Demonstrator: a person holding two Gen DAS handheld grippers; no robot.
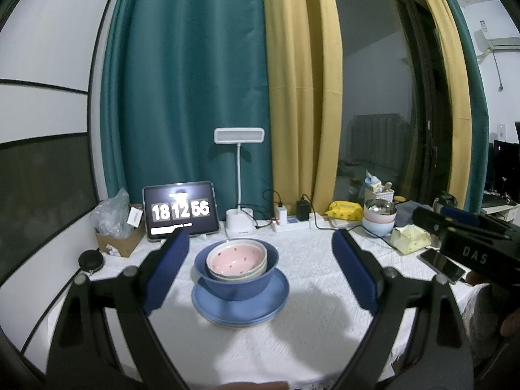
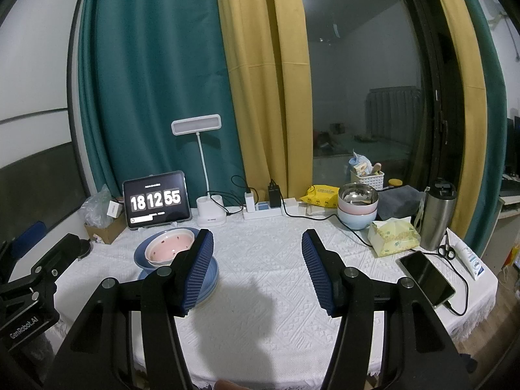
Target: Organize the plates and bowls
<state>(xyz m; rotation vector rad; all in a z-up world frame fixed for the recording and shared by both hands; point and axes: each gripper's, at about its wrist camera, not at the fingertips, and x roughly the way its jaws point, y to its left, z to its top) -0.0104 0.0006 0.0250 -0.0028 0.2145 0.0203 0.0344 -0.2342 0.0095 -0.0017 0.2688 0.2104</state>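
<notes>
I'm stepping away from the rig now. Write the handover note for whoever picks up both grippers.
Left gripper: open, empty, raised over the table and framing the stack.
Right gripper: open, empty, over bare tablecloth to the right of the stack.
Stack: pink dotted bowl nested in a pale bowl, inside the dark blue bowl, all on the blue plates at table centre.
Second stack of bowls sits at the back right: steel-lined one on top, pink, then light blue.
Done: the centre dishes look gathered.
Left: probably nothing but a check, unless the back-right bowls belong to the job.
</notes>
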